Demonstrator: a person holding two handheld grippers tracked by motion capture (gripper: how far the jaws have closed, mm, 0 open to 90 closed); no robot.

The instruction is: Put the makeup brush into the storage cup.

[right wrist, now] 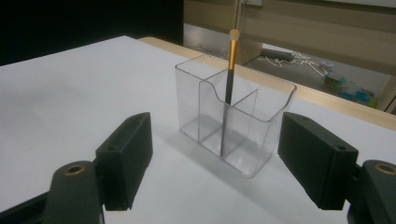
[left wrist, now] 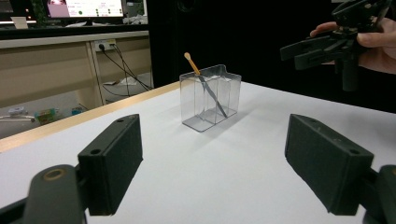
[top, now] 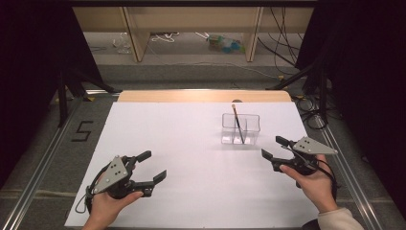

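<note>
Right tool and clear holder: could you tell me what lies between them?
Nothing: bare white table separates the right tool from the holder, as the high view shows.

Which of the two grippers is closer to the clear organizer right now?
The right gripper, beside the clear organizer; the left gripper sits far across the table.

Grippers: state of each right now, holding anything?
Left gripper: open, holding nothing, over the white table.
Right gripper: open, holding nothing, aimed at the clear organizer with the brush in it.
</note>
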